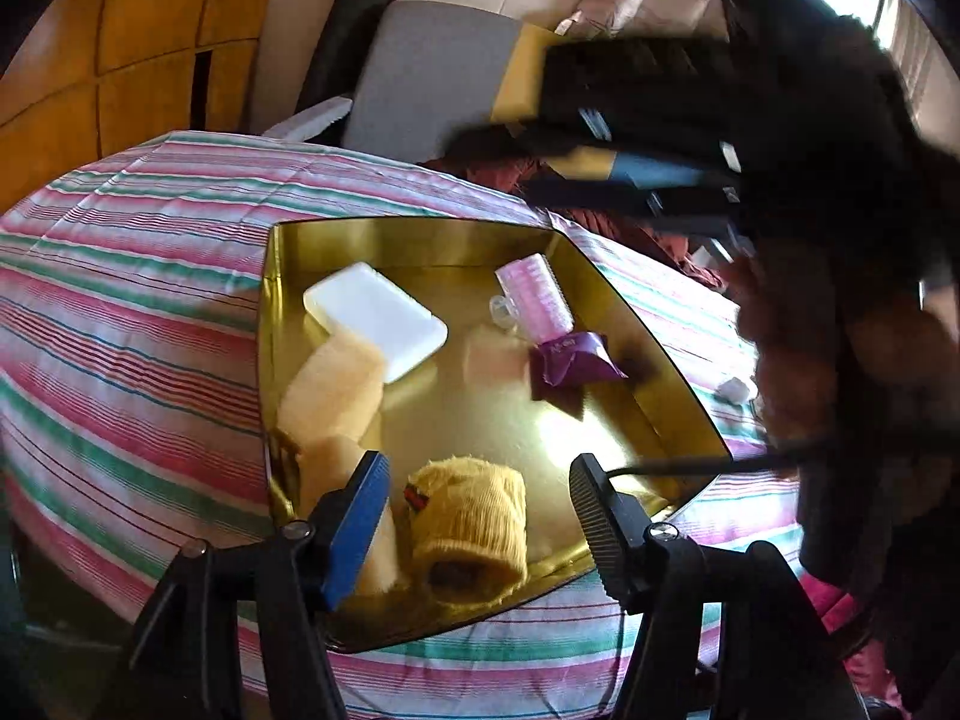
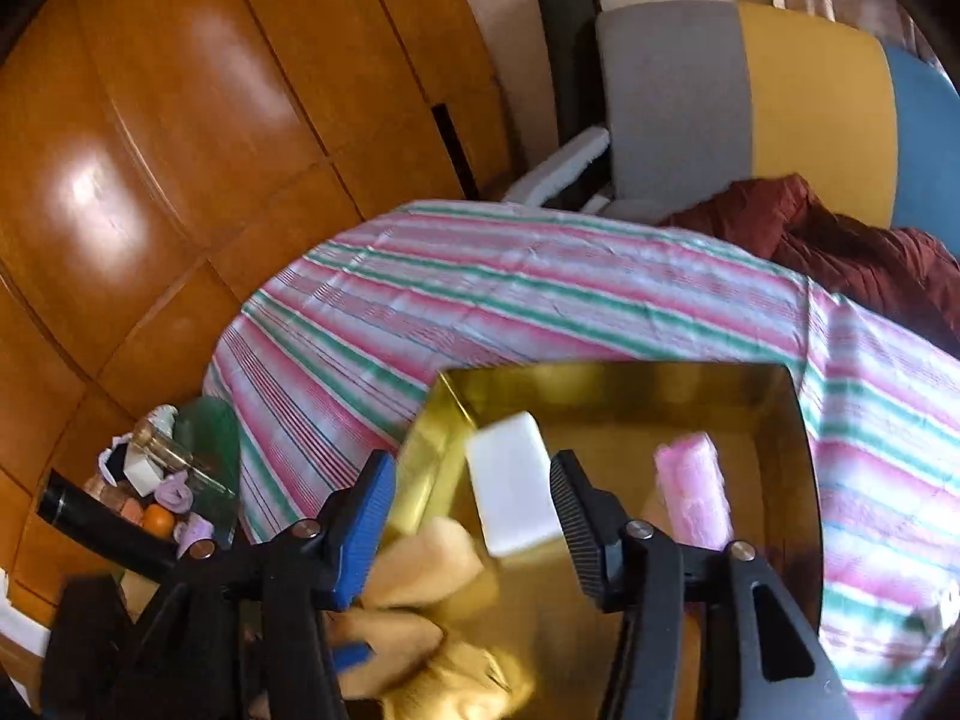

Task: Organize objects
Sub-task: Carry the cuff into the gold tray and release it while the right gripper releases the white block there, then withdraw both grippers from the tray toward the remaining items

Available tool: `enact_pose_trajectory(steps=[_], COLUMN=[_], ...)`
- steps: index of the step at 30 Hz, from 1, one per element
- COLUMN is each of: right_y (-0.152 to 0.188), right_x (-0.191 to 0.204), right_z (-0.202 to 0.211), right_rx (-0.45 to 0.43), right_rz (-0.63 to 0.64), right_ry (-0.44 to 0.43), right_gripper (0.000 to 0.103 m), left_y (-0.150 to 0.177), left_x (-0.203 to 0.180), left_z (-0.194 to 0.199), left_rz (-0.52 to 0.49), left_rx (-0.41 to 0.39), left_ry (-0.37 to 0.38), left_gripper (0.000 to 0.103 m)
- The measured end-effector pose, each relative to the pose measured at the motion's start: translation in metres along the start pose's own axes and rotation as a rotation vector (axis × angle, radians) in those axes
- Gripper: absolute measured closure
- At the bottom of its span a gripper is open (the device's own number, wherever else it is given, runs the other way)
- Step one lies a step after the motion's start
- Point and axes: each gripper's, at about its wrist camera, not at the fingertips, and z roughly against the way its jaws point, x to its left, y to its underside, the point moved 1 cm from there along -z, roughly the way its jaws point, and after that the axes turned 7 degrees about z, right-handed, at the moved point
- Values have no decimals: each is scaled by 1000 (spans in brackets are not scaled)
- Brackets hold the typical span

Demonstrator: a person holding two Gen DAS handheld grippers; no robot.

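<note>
Bedspread (image 1: 150, 252), striped, beneath gold tray (image 1: 456, 240)

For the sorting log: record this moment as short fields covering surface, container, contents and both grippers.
surface: striped cloth
container: gold tray, on the cloth
contents: white box, pink roll, purple packet, yellow knit roll, cream rolls
left gripper: open, knit roll lies between the fingers, not pressed
right gripper: open over the tray, nothing held
</note>
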Motion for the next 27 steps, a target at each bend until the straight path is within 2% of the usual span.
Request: enact_pose_trajectory(steps=[2, 6, 11, 19, 27], right_y=[9, 23, 38, 52, 59], right_x=[-1, -2, -1, -3, -4], right_z=[2, 8, 23, 46, 64], right_rx=[12, 18, -15, -58, -92], right_rz=[14, 55, 117, 148, 150], right_ry=[44, 158, 309, 408, 437], right_gripper=[48, 32, 29, 26, 26], left_y=[-2, -4, -5, -6, -5], left_x=[-1, -5, -7, -10, -21], left_z=[1, 3, 5, 9, 11], left_rz=[-1, 0, -3, 0, -43], left_rx=[-10, -25, -48, -64, -70], left_ry=[-5, -41, -78, -118, -146], left_gripper=[40, 37, 30, 26, 25])
